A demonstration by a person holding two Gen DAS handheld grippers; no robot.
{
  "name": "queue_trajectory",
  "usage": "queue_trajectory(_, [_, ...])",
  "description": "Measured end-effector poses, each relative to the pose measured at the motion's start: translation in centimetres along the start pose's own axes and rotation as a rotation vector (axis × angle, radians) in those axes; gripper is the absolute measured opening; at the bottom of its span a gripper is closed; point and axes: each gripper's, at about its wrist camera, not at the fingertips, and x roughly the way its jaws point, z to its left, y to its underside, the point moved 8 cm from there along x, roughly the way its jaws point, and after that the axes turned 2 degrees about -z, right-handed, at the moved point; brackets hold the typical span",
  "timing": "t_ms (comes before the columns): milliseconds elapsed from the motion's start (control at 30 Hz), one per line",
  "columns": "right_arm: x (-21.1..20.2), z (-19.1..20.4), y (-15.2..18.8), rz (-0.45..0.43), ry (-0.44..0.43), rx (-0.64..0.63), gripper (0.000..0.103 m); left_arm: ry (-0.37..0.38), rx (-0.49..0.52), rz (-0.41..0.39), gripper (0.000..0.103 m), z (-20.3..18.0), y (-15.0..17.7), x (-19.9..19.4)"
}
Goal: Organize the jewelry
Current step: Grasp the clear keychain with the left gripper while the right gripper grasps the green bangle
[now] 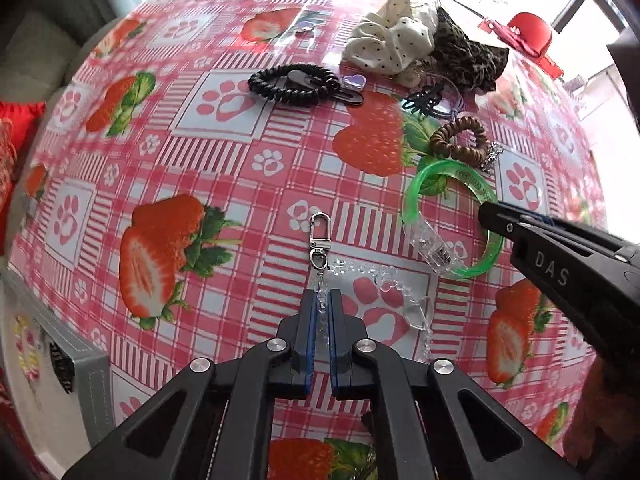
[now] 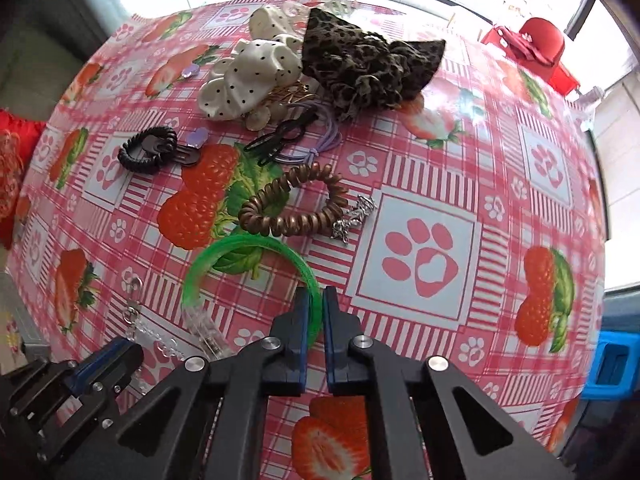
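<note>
My left gripper (image 1: pixel 323 296) is shut on a clear beaded chain (image 1: pixel 376 274) with a silver clasp (image 1: pixel 319 236) that lies on the strawberry tablecloth (image 1: pixel 224 184). My right gripper (image 2: pixel 316 300) is shut on the rim of a green translucent bangle (image 2: pixel 248 246), which also shows in the left wrist view (image 1: pixel 448 168) with the right gripper (image 1: pixel 486 218) on it. The left gripper shows at the lower left of the right wrist view (image 2: pixel 128 350). A clear clip (image 2: pixel 208 332) lies at the bangle's open end.
A brown spiral hair tie (image 2: pixel 292 204) with a silver charm (image 2: pixel 356 216), a black spiral tie (image 2: pixel 148 150), black clips (image 2: pixel 280 138), purple elastics (image 2: pixel 316 148), a polka-dot scrunchie (image 2: pixel 252 76) and a leopard scrunchie (image 2: pixel 360 64) lie farther back. A grey box (image 1: pixel 80 364) stands at the left edge.
</note>
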Motion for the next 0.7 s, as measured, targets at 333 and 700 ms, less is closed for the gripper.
queue_trajectory(333, [-2.8,-1.2,2.8,-0.014,-0.122,0.093,0.007,0.057,-0.03,-0.022,0.012,3.8,2.5,-2.9])
queue_trajectory(700, [-5.1,0.1,6.3,0.0,-0.177,0.103,0.007,0.114,-0.06,-0.069,0.012,5.5,4.7,-7.1])
